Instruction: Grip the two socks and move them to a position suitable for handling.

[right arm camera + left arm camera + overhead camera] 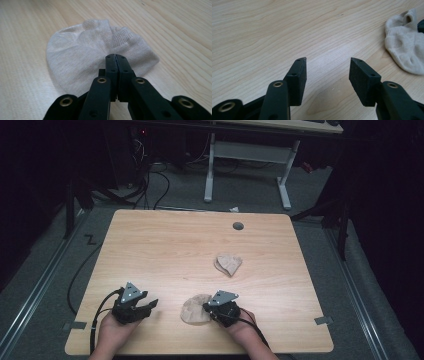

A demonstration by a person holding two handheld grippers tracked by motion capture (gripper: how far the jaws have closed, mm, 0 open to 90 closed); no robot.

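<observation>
A beige sock (194,310) lies flat near the table's front edge, also seen in the right gripper view (82,52) and at the right edge of the left gripper view (404,47). My right gripper (206,306) (116,56) is shut, its jaws pressed together and lying low over the sock's right part. Whether any fabric is pinched between them I cannot tell. A second beige sock (228,263) lies crumpled farther back. My left gripper (150,305) (328,62) stands open over bare wood to the left of the near sock, with nothing between its jaws.
The wooden table (165,245) has a round grey grommet hole (238,226) near its far edge. Small grey tape pieces (324,320) mark the front corners. Beyond the table are cables on the floor and the white legs of a desk (284,185).
</observation>
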